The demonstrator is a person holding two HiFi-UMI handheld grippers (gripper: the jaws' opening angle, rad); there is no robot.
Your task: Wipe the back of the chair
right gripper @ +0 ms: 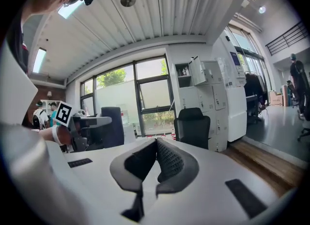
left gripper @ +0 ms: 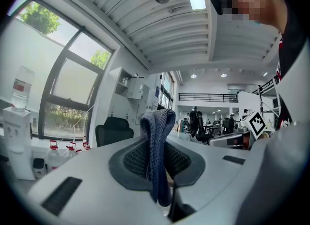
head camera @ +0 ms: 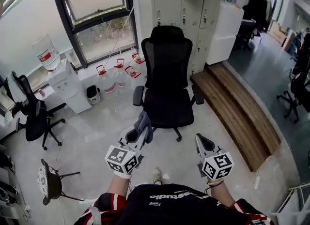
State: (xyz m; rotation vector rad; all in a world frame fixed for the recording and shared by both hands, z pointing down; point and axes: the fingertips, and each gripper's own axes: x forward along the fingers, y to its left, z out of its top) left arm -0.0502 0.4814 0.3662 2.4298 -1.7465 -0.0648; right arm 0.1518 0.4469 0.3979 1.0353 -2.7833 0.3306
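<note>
Pale glossy grey floor (head camera: 97, 127), dark-framed windows (head camera: 97, 6), a white water dispenser (head camera: 65, 81) beside them, white metal lockers (head camera: 167, 8), a long wooden plank step (head camera: 237, 108) at right.

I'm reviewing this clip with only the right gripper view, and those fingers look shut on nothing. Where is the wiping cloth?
Observer: The left gripper is shut on a grey cloth, which sticks out folded from the grip.
Operator: Is it on the chair back?
Observer: No. In the head view the black chair stands ahead, seat toward the person, and the cloth is short of it.
Operator: Anything near the person's feet?
Observer: A small stool stands on the floor to the person's left.
</note>
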